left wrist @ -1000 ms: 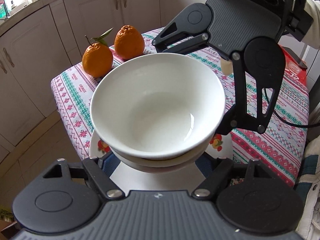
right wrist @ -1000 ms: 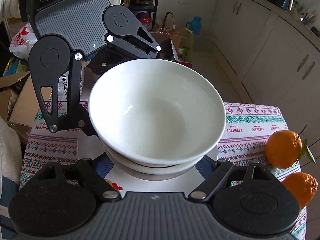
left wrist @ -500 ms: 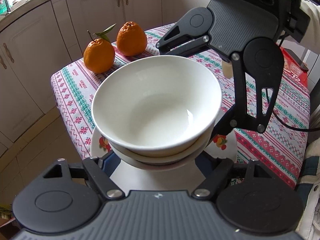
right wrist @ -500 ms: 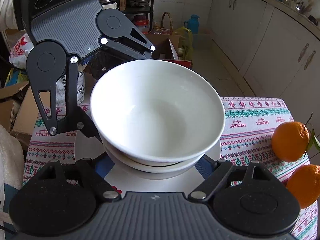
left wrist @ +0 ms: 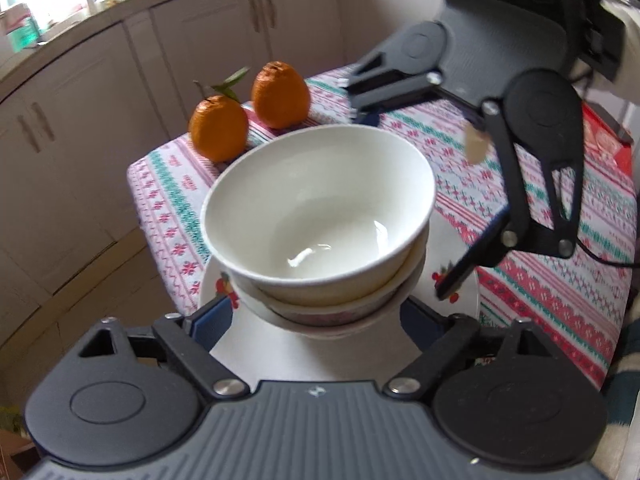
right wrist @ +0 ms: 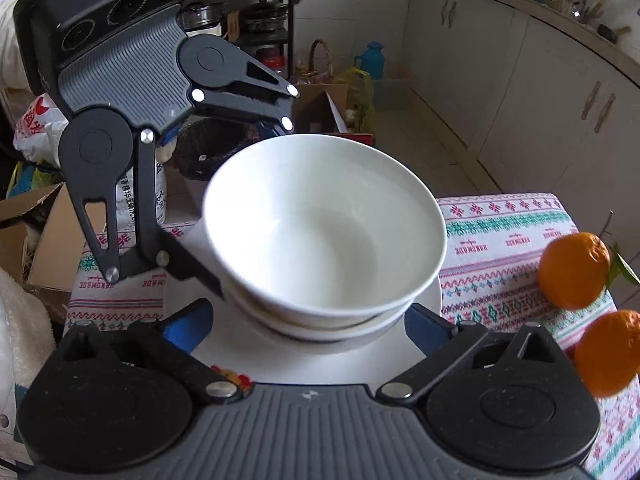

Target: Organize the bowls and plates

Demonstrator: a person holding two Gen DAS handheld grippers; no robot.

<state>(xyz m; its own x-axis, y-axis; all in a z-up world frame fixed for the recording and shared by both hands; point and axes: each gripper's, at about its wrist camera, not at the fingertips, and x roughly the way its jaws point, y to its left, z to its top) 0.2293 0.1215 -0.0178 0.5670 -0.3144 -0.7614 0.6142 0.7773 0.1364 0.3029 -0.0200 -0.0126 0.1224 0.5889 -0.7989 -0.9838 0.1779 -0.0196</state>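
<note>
Two white bowls are nested [left wrist: 320,216] [right wrist: 324,236] on a white plate with a fruit print [left wrist: 276,356] [right wrist: 320,360], all on a patterned tablecloth. My left gripper [left wrist: 316,312] is open, its blue-padded fingers either side of the lower bowl's base and apart from it. My right gripper [right wrist: 308,328] is open on the opposite side, its fingers also flanking the stack without touching it. Each gripper shows in the other's view, across the bowls.
Two oranges [left wrist: 248,116] [right wrist: 576,272] lie near the table's corner. The table edge [left wrist: 148,216] drops to the floor beside white cabinets [left wrist: 80,128]. Boxes, bags and a bin [right wrist: 212,152] stand past the far table edge.
Both grippers have drawn back and up from the stack. The bowls look smaller and sit lower in both views. The bowls and plate have stayed on the table.
</note>
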